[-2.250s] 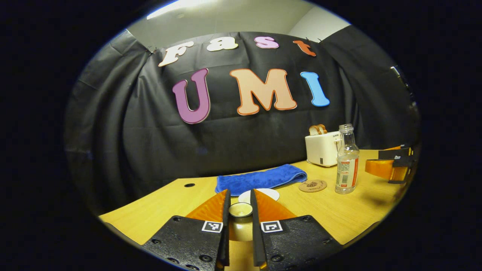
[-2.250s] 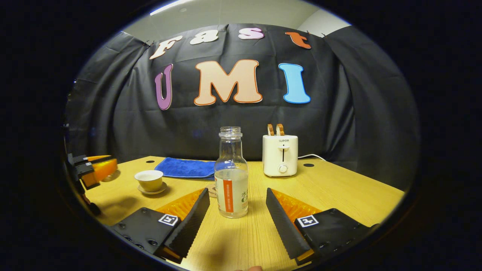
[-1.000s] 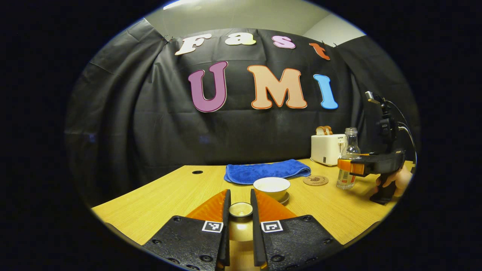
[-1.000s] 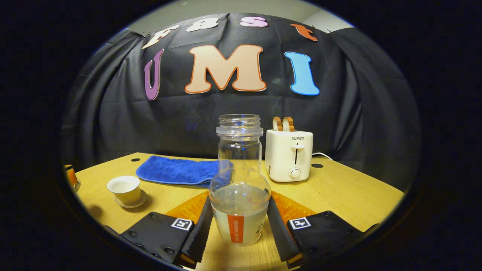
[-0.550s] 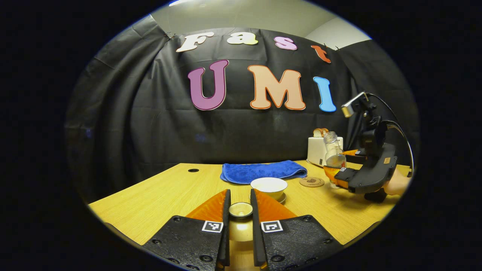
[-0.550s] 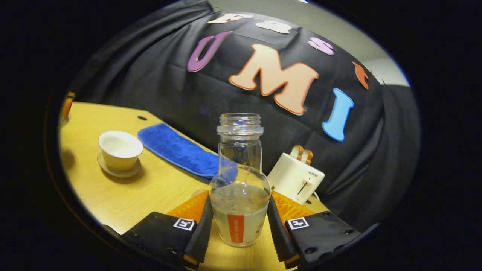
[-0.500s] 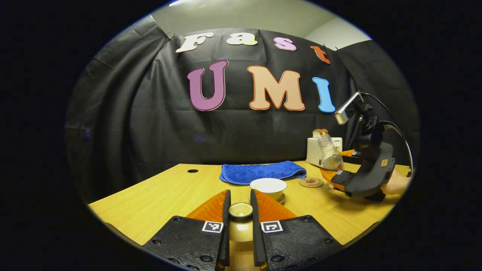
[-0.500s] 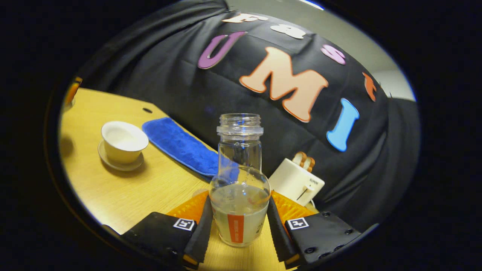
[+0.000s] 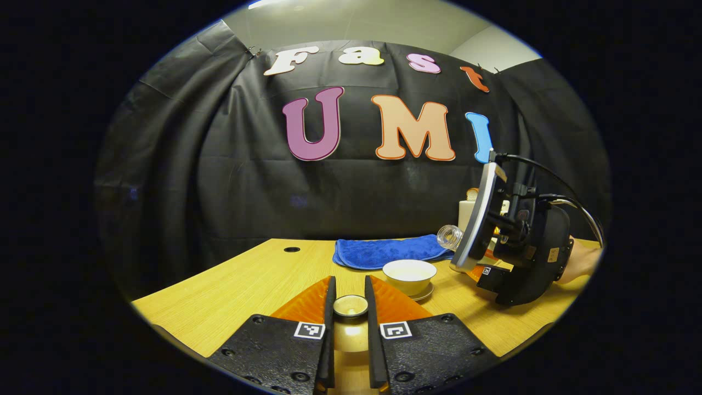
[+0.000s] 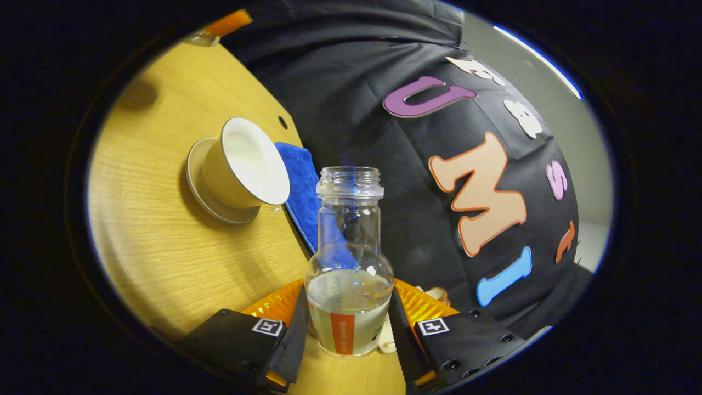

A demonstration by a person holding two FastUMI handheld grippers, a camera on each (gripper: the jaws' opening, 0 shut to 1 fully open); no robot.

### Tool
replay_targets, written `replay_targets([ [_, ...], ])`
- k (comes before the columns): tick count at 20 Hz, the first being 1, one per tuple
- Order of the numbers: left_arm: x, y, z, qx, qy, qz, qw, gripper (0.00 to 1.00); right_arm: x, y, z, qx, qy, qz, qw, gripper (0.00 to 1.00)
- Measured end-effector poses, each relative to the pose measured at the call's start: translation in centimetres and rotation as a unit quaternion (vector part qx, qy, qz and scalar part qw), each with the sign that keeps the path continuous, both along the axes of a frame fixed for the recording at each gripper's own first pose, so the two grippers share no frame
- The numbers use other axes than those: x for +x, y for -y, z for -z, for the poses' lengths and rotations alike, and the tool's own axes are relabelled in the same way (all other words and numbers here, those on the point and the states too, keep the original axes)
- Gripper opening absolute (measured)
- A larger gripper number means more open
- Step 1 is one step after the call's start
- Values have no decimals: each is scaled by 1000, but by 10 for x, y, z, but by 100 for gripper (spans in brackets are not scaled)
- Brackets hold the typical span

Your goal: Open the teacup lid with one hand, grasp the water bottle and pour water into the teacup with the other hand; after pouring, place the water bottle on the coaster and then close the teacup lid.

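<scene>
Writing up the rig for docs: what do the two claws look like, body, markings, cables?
Left claw: black textured plates with screws, a small square black-and-white marker on each, translucent orange ribbed panels. Right claw: the same. Seen from the left gripper view, it has a bulky black body, black cables looping from the top and a grey slab mounted on it.

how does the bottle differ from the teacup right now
The bottle is clear glass with a narrow neck; the teacup is opaque with a wide open mouth. The bottle is clamped in the right hand-held gripper, tipped toward the cup, clear of the table; the teacup sits upright on its saucer. Both are uncovered.
</scene>
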State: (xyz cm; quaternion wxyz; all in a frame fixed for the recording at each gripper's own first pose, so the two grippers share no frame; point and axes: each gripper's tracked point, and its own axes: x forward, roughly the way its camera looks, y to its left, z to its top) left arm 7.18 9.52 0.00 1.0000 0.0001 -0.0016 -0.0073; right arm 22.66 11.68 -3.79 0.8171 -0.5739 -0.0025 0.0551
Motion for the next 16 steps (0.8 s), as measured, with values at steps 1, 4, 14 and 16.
replay_targets([
  [1, 0, -1, 0, 0, 0, 1, 1000, 22, 2, -1, -1, -14, 0, -2, 1000, 72],
  [4, 3, -7, 0, 0, 0, -4, 1000, 22, 2, -6, -2, -47, -4, -9, 999, 73],
  [14, 4, -20, 1, -1, -3, -14, 1000, 24, 13, -17, -3, -192, 13, -20, 981, 74],
  [16, 4, -21, 1, -1, -3, -16, 1000, 22, 14, -15, -7, -215, 21, -20, 976, 73],
])
